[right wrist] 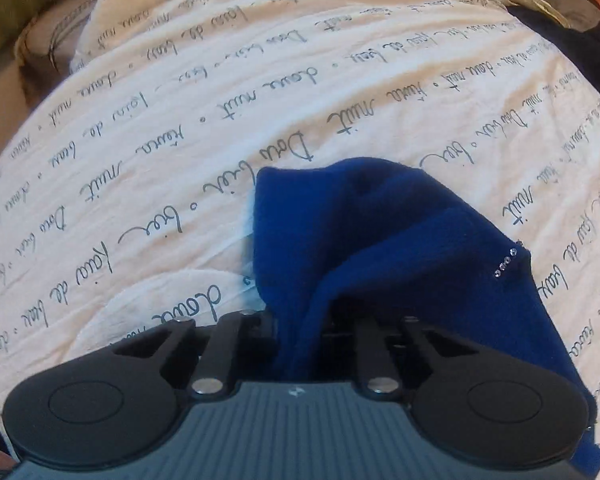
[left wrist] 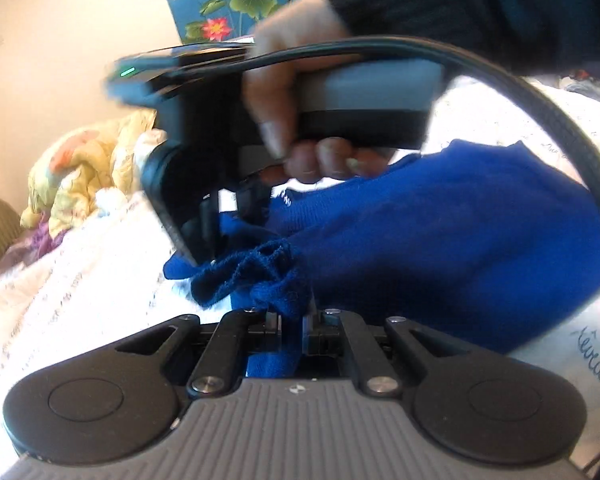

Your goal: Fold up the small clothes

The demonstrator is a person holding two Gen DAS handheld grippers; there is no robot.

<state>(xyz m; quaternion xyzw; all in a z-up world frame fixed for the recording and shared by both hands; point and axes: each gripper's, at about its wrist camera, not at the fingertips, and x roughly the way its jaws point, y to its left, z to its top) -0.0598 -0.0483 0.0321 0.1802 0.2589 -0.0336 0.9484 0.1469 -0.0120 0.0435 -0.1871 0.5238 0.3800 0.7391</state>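
A small blue knitted garment [left wrist: 440, 248] lies bunched on a white bed sheet [left wrist: 80, 280] printed with handwriting. My left gripper [left wrist: 292, 320] is shut on a crumpled edge of it, with cloth pinched between the jaws. In the left wrist view a hand [left wrist: 284, 92] holds my right gripper [left wrist: 196, 252], which points down onto the garment's far-left edge. In the right wrist view the blue garment [right wrist: 360, 232], with a row of small rhinestones [right wrist: 506, 262], rises from the sheet [right wrist: 180, 120] into my right gripper [right wrist: 300, 328], which is shut on a fold of it.
A yellow floral blanket [left wrist: 84, 168] is heaped at the far left of the bed. A lotus poster [left wrist: 232, 0] hangs on the wall behind. A black cable [left wrist: 580, 140] arcs over the right side. Dark clothes [right wrist: 572, 0] lie at the sheet's far right corner.
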